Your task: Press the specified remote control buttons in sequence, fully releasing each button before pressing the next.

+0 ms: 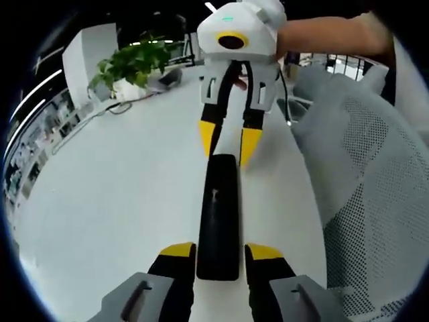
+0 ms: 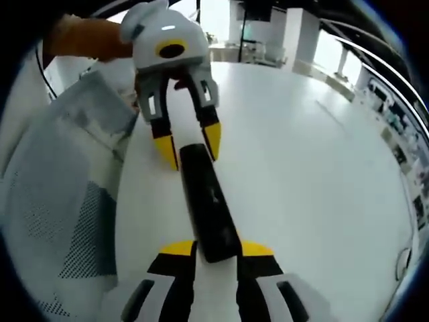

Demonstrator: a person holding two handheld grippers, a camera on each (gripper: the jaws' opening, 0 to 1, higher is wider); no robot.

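I grip the long black plastic remote control [image 1: 217,218] between both yellow-tipped grippers, left [image 1: 220,259] near, right [image 1: 228,143] far; no button visibly pressed yet

I'm looking across a big white table [image 1: 114,201], smooth and brightly lit, its curved edge sweeping round in the right gripper view. A leafy green potted plant [image 1: 134,62] stands at the far end, with a thin dark cable [image 1: 110,107] trailing on the tabletop beside it. A white mesh-backed chair [image 1: 375,194] sits right up against the table's side. Behind the plant I see a white pillar [image 1: 84,57]. Beyond the table, bright windows [image 2: 322,47] and more pale office furniture.
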